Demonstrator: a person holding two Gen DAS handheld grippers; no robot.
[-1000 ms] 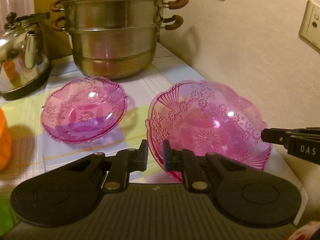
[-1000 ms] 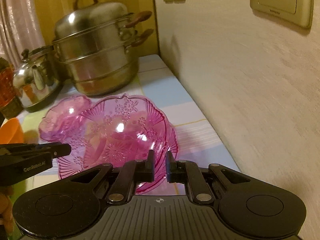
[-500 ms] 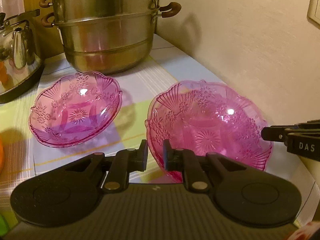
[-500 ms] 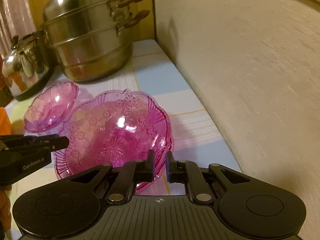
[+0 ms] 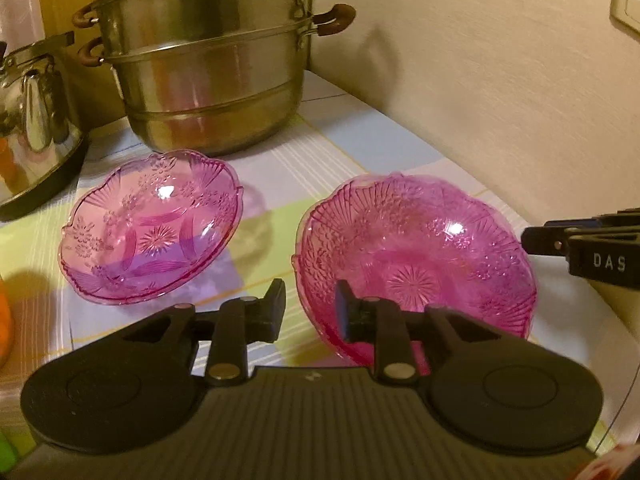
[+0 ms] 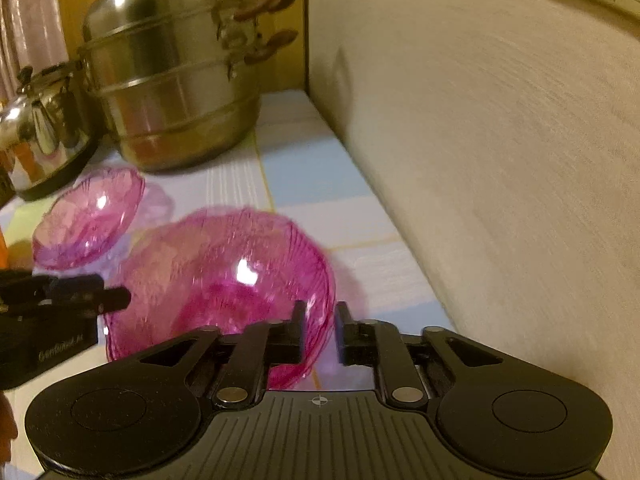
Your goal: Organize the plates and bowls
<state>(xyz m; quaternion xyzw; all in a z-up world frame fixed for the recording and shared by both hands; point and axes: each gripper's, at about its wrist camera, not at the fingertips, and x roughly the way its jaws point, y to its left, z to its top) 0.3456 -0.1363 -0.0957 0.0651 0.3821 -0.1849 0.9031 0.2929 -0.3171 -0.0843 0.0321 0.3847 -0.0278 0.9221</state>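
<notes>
There are two pink see-through bowls on a checked cloth (image 5: 304, 168) that covers the counter. The big pink bowl (image 5: 416, 256) sits on the right, close to the cream wall (image 5: 500, 80). The small pink bowl (image 5: 152, 224) sits to its left and a bit farther back, and the two bowls do not touch. Far behind them stands a tall shiny steamer pot (image 5: 208, 68) with brown handles. A shiny kettle (image 5: 36, 120) stands to the left of the pot. The left gripper (image 5: 310, 314) is at the near left edge of the big bowl. Its jaws are opening, and the rim of the bowl is in the gap between them, with the right finger (image 5: 348, 316) over the inside of the bowl and the left finger (image 5: 272, 312) outside it. The pads do not press on the rim. The right gripper (image 6: 320, 332) is at the near right edge of the same bowl. Its jaws are opening too, and the bowl's rim stands between them with space on each side. In the right wrist view the big bowl looks blurry. Each gripper shows at the edge of the other one's view. Something orange (image 5: 5, 320) peeks in at the far left edge of the left wrist view, but I cannot tell what it is.
</notes>
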